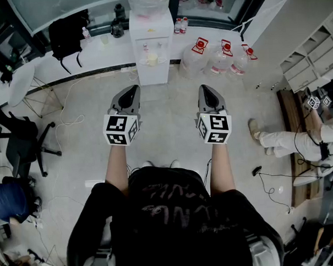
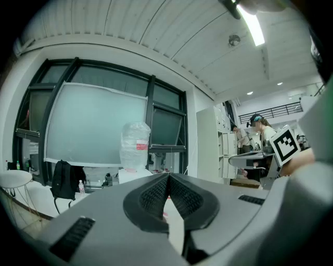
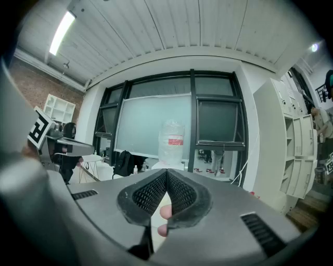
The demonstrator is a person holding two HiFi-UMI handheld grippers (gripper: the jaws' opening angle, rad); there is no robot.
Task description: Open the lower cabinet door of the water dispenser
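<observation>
The water dispenser (image 1: pixel 151 31) stands far off by the wall, and its lower cabinet door (image 1: pixel 153 72) looks shut. The left gripper (image 1: pixel 132 90) and right gripper (image 1: pixel 202 89) hang in the air, well apart from it, with fingers (image 3: pixel 148 195) clenched on nothing. The reach is not begun yet. Next the person needs to step closer.

Open floor (image 1: pixel 165 107) up to the water dispenser (image 1: pixel 152 53) — spare bottles (image 1: pixel 221 58) just right
</observation>
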